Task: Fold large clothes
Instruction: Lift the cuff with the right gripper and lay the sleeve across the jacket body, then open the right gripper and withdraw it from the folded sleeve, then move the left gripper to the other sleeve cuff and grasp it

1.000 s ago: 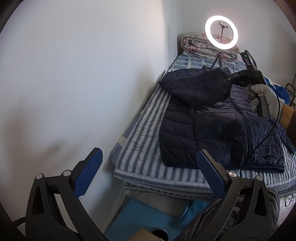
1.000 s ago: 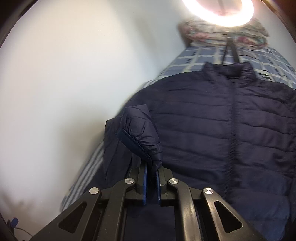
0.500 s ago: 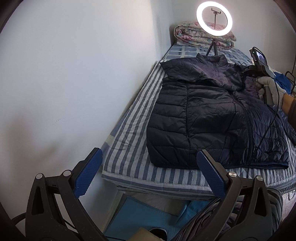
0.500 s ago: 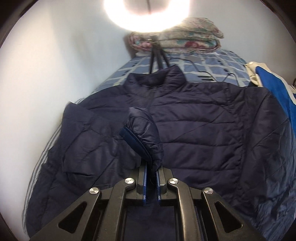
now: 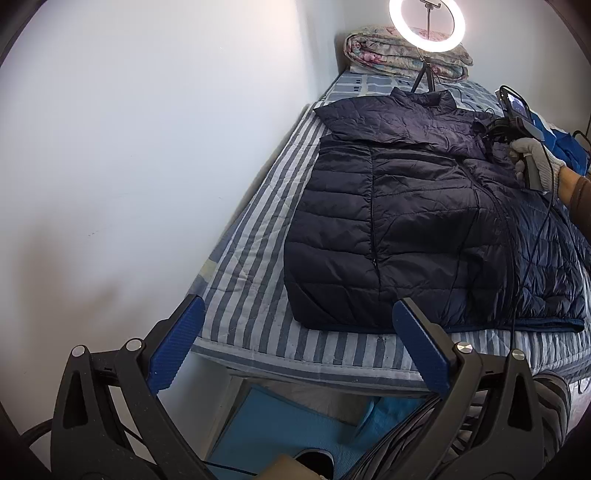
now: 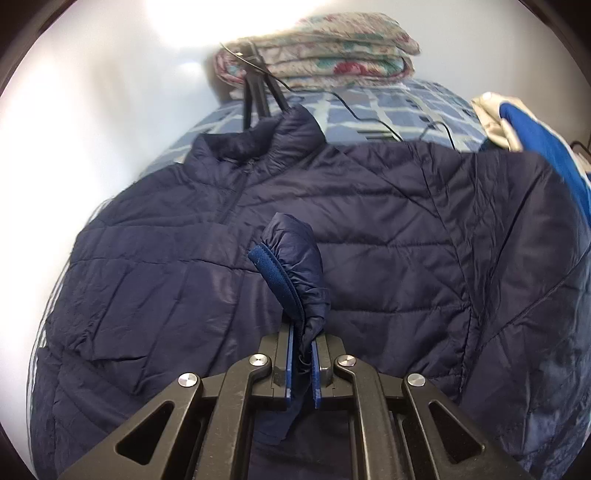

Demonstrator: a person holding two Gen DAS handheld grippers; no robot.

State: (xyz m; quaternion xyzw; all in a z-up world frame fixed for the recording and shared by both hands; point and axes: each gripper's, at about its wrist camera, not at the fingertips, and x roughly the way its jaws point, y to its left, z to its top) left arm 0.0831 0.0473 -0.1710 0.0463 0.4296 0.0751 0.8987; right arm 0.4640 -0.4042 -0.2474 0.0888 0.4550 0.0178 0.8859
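With the cuff [image 6: 295, 280] pinched in the right tongs [image 6: 301, 369] over the jacket [image 5: 406, 229] on the bed [image 5: 255, 280] at frame centre, and the left tongs [image 5: 295, 354] spread empty, the slick sleeve could be dropped.

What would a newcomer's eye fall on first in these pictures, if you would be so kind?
First the navy puffer jacket spread over the striped bed, one side folded in. Next, the right tongs shut on the jacket's sleeve cuff, held above its chest. Then the glowing ring light at the bed's far end, before a folded floral quilt.
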